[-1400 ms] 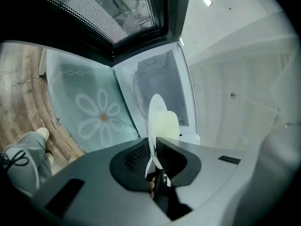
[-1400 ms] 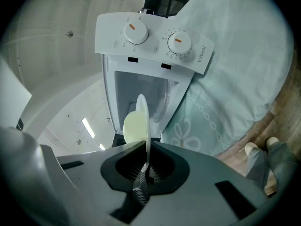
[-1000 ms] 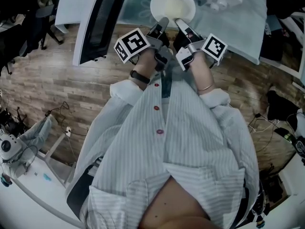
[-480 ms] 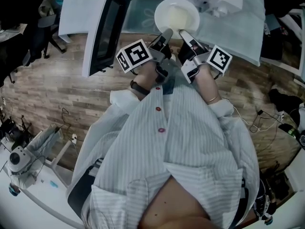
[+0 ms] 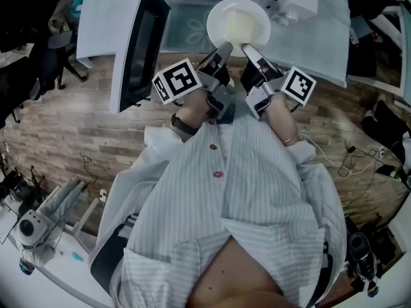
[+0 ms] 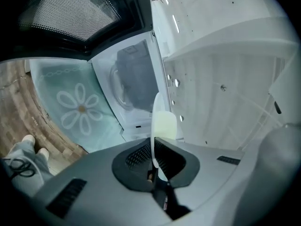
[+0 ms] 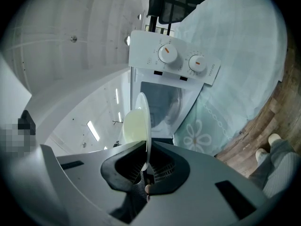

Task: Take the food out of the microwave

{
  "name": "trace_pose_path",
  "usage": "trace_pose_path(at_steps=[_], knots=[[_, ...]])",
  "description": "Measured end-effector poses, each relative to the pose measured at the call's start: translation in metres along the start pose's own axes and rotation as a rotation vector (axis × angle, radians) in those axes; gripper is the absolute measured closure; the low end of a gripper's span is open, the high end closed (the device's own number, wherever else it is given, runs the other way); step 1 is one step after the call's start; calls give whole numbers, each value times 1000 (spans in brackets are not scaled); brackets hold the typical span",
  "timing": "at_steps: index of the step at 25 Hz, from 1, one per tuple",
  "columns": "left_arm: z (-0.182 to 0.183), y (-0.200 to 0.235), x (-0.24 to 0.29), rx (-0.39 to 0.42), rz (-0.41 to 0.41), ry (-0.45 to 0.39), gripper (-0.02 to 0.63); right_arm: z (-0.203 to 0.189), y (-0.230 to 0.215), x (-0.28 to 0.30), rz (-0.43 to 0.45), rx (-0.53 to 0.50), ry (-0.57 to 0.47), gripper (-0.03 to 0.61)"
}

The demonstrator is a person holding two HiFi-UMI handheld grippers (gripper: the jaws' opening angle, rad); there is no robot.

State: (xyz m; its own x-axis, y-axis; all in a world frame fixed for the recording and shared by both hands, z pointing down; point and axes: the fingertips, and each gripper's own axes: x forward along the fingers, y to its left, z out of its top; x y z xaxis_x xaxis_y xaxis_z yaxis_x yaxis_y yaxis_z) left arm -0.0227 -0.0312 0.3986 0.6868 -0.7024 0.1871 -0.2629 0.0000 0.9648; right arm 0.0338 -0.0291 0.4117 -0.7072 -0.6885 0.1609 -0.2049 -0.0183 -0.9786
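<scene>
Both claws are clamped narrow on the same item: left gripper [image 5: 224, 45] and right gripper [image 5: 246, 47] each pinch the near rim of the white plate [image 5: 216, 15], side by side, left one on the left. Gripper views confirm it, with the rim edge-on between the pads on both and no gap showing. Scene, big to small: wood floor [image 5: 70, 117] to the near and left; pale green cloth [image 5: 324, 37] with a flower print covers the table at the far side; the person's striped shirt [image 5: 257, 197] fills the near half of the head view. White microwave [image 7: 162, 86] sits at the far edge on the cloth, cavity exposed. Its door [image 5: 138, 40] is swung wide to the left, dark window facing right. Control panel [image 7: 175, 58] carries two knobs [image 7: 168, 54] with orange markers. The plate hangs over the cloth just near of the microwave mouth, outside the cavity and clear of the door. Food [image 5: 241, 25] is a pale yellow patch in the plate's centre, well away from the clamped rim. Marker cubes [image 5: 176, 81] sit on both grippers, one per side. Dark watch [image 5: 183, 124] on the left wrist.
</scene>
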Motion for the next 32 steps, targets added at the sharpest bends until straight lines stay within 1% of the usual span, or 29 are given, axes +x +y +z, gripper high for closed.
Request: trace_pose_path(at_steps=[8,19,32], knots=[[2,-5,-1,6,-4,2,592,1,4,0,11,-8,-1,535],[0,-2,-2,-1,2,13,592,-2,1,-2,-1,0,8,535],[0,-7,-4,17,-10,6,592,-2,7,-3,32,-14,10,535]])
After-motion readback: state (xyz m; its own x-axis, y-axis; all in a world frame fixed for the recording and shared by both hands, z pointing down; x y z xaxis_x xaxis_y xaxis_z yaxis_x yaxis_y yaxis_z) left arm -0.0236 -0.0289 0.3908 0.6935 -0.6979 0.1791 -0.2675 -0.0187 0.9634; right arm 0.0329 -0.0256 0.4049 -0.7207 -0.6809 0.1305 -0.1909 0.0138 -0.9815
